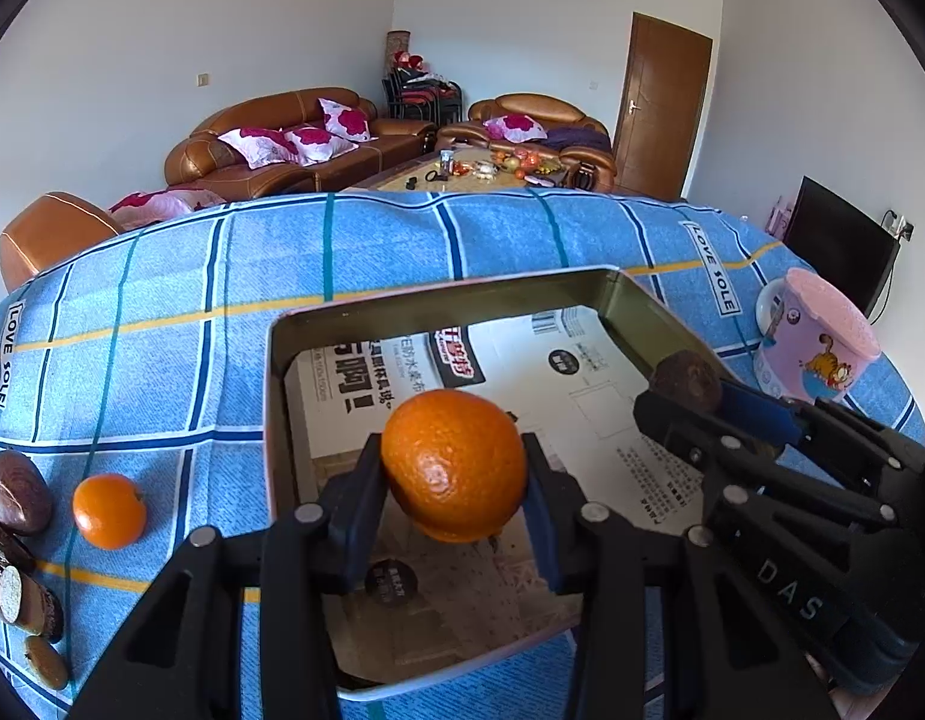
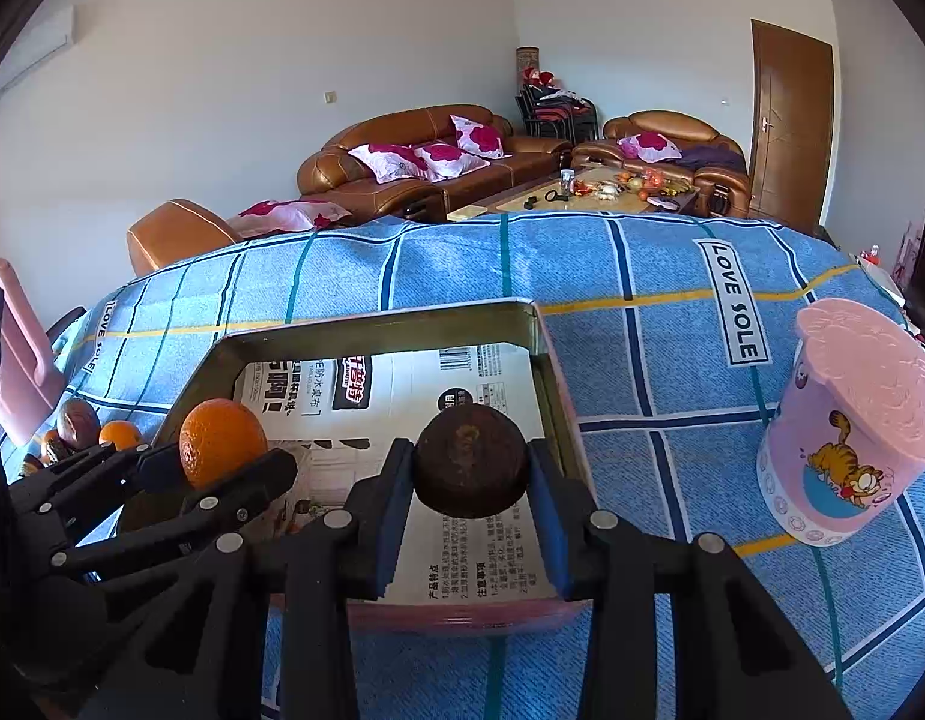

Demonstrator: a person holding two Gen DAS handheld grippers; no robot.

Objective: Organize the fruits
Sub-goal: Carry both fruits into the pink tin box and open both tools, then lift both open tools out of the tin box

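My left gripper [image 1: 456, 480] is shut on an orange [image 1: 454, 463] and holds it above the left part of a metal tray [image 1: 438, 294] lined with printed paper. My right gripper [image 2: 471, 483] is shut on a dark brown round fruit [image 2: 471, 461] above the tray's right part [image 2: 555, 372]. The right gripper and its fruit [image 1: 685, 380] show at the right in the left wrist view. The left gripper's orange [image 2: 222, 441] shows at the left in the right wrist view. A small orange [image 1: 109, 511] and a dark purple fruit [image 1: 17, 492] lie on the cloth left of the tray.
The table has a blue checked cloth [image 1: 402, 240]. A pink cartoon cup [image 2: 852, 432] stands to the right of the tray. Several brown snacks or fruits [image 1: 24, 600] lie at the left edge. Sofas and a coffee table are behind.
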